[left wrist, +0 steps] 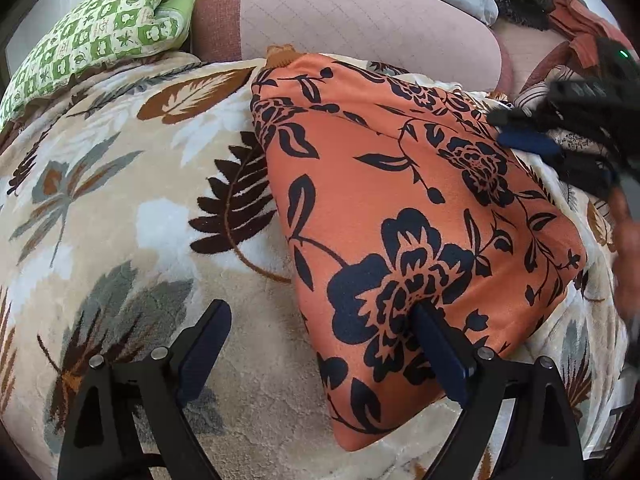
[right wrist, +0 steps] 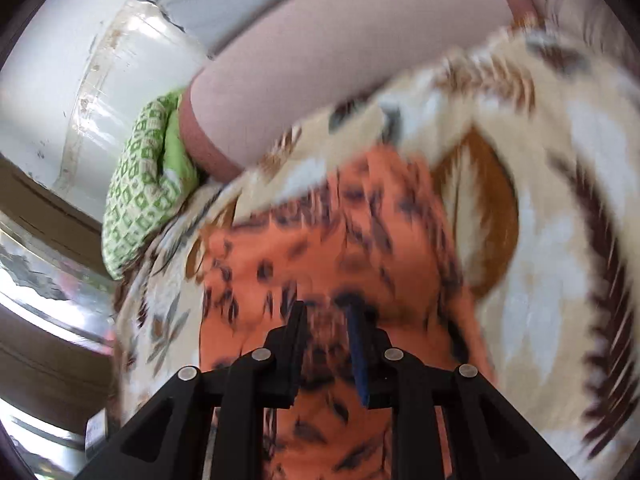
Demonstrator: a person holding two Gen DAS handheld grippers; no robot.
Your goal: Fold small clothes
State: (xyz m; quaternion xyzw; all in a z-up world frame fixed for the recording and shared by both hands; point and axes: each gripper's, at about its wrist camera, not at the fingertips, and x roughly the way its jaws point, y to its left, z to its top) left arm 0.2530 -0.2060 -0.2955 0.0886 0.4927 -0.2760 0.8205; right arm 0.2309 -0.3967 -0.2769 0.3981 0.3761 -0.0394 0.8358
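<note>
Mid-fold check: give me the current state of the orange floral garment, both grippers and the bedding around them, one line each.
orange floral garment: folded, lying on the blanket.
left gripper: open wide, one finger over the garment's near edge.
right gripper: jaws narrow, above the garment; blur hides any grip.
leaf-pattern blanket: spread under the garment.
green checked quilt: bundled at the far left.

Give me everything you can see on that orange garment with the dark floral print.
The orange garment with dark navy floral print looks like thin, smooth fabric. It lies folded into a flat, roughly four-sided shape on the beige leaf-patterned fleece blanket. The open left tool straddles its near left edge, one finger resting on the cloth. The right tool is at its far right edge; contact there is blurred.
</note>
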